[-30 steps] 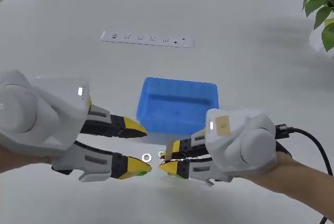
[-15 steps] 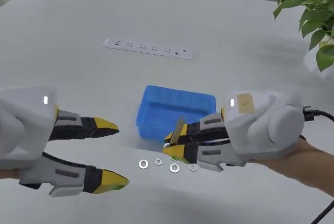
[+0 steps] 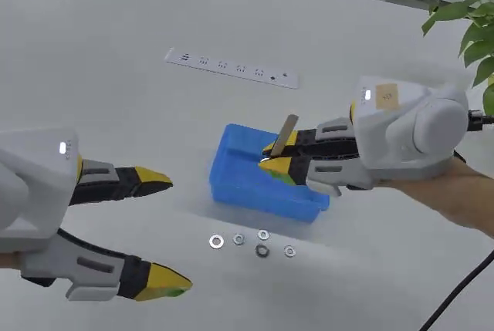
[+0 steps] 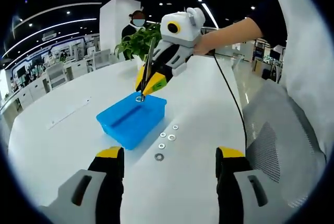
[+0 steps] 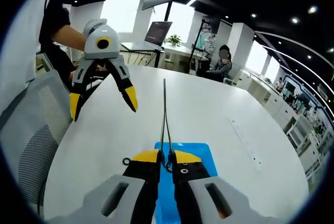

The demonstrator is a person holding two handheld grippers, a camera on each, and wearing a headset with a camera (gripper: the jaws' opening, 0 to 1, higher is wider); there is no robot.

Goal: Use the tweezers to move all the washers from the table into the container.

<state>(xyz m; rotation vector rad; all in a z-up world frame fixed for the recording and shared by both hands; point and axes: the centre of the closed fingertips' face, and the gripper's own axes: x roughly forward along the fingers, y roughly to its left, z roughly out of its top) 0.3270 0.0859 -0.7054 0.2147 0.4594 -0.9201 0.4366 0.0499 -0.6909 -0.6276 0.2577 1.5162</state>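
Two yellow-tipped jaws of the right gripper [image 3: 275, 163] are pinched shut on a pair of slim metal tweezers [image 3: 287, 126], whose tips hold one small metal ring washer [image 4: 140, 98] just above the open blue plastic rectangular container [image 3: 231, 184] on the white table [image 3: 116, 53]. Five more washers [image 3: 262, 251] lie loose on the table just in front of the container, between it and the left gripper [image 3: 164, 231], whose jaws are spread wide with nothing in them. A long white power strip [image 3: 231, 69] lies beyond the container, and a green leafy plant [image 3: 463, 22] stands at the far right.
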